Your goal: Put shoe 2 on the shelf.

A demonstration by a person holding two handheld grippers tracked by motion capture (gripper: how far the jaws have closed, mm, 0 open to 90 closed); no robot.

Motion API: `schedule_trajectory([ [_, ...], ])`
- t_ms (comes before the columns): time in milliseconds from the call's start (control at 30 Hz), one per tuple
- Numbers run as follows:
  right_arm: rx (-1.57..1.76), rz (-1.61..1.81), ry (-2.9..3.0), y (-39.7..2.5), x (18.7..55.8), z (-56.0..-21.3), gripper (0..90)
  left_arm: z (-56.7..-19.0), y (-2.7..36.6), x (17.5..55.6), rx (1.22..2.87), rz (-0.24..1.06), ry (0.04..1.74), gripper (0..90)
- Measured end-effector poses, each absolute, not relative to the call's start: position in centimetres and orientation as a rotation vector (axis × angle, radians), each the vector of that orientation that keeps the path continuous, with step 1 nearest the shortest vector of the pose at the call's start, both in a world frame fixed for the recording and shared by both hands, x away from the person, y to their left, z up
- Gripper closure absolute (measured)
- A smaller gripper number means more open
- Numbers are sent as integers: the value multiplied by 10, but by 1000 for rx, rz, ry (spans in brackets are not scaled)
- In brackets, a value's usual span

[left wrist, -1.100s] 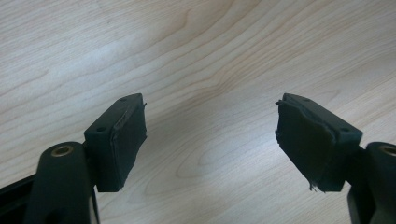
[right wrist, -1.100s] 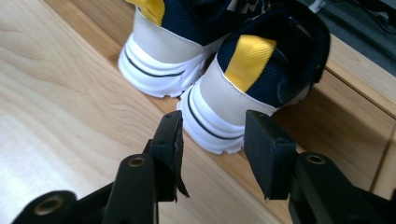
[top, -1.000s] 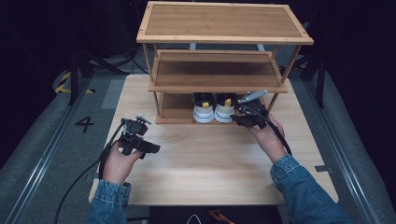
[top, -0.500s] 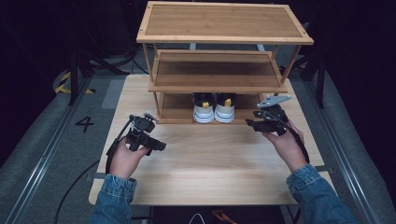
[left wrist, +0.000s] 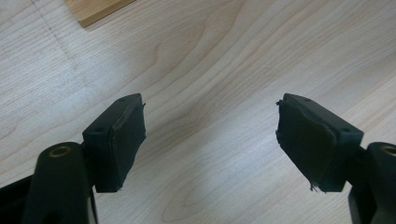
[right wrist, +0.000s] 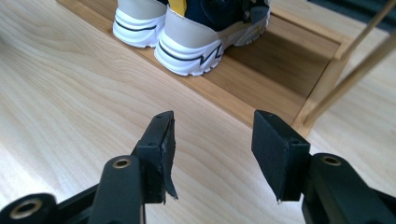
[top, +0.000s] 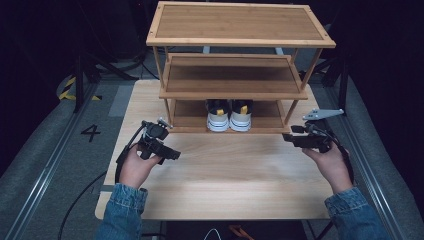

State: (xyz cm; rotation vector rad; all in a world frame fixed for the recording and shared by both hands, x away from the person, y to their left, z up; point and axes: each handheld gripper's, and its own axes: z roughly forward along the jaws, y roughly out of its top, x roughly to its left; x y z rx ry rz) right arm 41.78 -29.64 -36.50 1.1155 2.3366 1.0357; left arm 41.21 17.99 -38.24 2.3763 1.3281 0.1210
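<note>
White-soled sneakers (top: 230, 115) with black zigzag, yellow and navy uppers, light wood-grain table (top: 235, 180), brown rack (top: 240, 22)

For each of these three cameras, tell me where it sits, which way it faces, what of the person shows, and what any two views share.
High view: above the person's side, facing forward and down on the table and shoe rack; both forearms, left gripper and right gripper show.
Left gripper view: on the left gripper, facing down at bare tabletop; open jaws.
Right gripper view: on the right gripper, facing the shoes; open jaws.
Shared: shoes appear in the high and right gripper views.
</note>
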Motion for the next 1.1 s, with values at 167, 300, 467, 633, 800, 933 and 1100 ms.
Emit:
schedule_trajectory([
  [167, 1189, 1148, 2349, -321, 420, -373, 471, -385, 185, 415, 2347, 100, 1357, 236],
  [300, 1208, 1162, 2394, -336, 428, -389, 427, -388, 190, 417, 2337, 80, 1376, 234],
  [467, 1275, 1144, 2394, -353, 435, -413, 430, -394, 198, 420, 2324, 99, 1408, 234],
  [633, 1219, 1101, 2398, -362, 436, -428, 361, -403, 206, 424, 2305, 153, 1464, 239],
  [800, 1294, 1067, 2378, -369, 438, -449, 335, -412, 214, 428, 2298, 178, 1456, 238],
  [933, 1299, 1066, 2352, -370, 438, -461, 329, -421, 216, 432, 2299, 144, 1514, 242],
  [1100, 1246, 995, 2383, -364, 437, -475, 277, -425, 213, 432, 2300, 141, 1509, 244],
])
